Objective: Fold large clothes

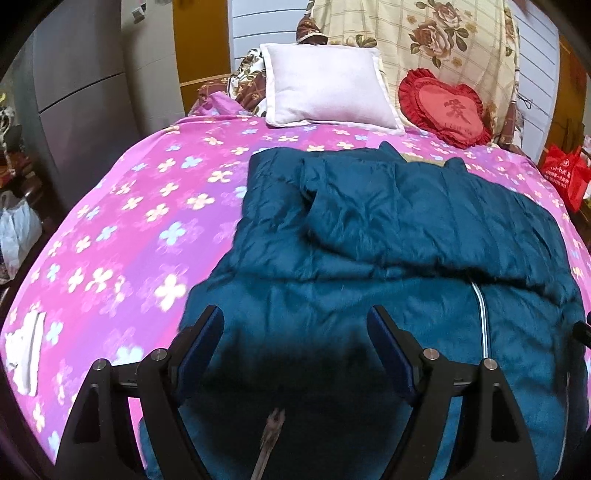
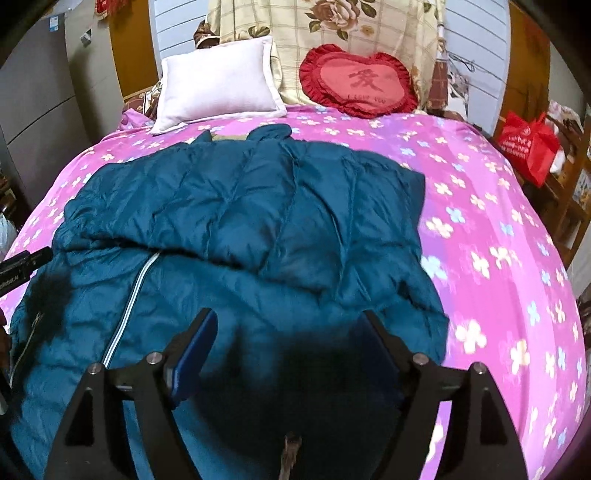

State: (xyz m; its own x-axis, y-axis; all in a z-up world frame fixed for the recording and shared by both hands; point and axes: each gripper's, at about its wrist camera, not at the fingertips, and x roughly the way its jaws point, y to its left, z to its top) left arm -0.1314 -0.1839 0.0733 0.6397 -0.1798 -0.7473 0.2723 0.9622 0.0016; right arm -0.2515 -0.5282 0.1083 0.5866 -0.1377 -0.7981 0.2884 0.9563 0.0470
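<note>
A large teal quilted down jacket lies spread on a pink flowered bedspread, sleeves folded across its body, a light zipper running down its front. My left gripper is open and empty, hovering above the jacket's near left hem. In the right wrist view the jacket fills the middle, its zipper at the left. My right gripper is open and empty above the jacket's near right hem. The left gripper's tip shows at the left edge.
A white pillow and a red heart cushion lean on a floral headboard cover. A red bag stands right of the bed. Grey cabinets and a white bag are on the left.
</note>
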